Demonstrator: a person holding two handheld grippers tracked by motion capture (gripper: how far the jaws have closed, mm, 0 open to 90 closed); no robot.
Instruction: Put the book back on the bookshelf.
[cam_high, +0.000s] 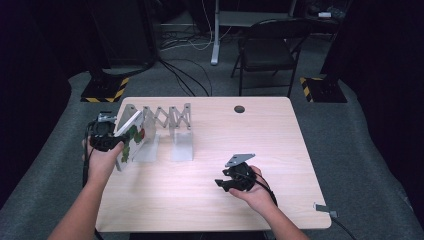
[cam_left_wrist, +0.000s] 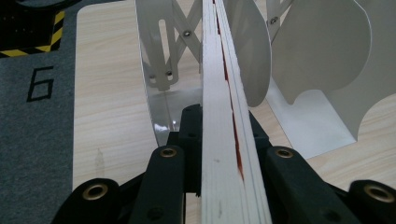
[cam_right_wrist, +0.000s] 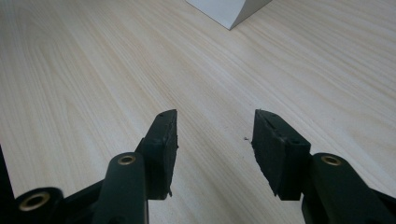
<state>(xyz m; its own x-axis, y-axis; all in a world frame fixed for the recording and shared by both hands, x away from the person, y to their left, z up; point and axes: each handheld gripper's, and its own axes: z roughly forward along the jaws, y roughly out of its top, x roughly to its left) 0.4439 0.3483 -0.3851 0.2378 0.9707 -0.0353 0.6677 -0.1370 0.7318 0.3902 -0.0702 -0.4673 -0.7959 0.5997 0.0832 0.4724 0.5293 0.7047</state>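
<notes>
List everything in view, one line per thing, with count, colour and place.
Book: one, white cover with a red and green picture, at the table's left, held over the rack's left end.
Rack: one, silvery-white metal, with upright dividers on a scissor linkage, on the table's far left.
Table: one, light wood, centre.
Chair: one, black, folding, beyond the table.
Floor markers: two, black and yellow striped, beyond the table's far corners.
Left gripper: one, black, fingers shut on the book.
Right gripper: one, black, fingers open over the table's near right.
</notes>
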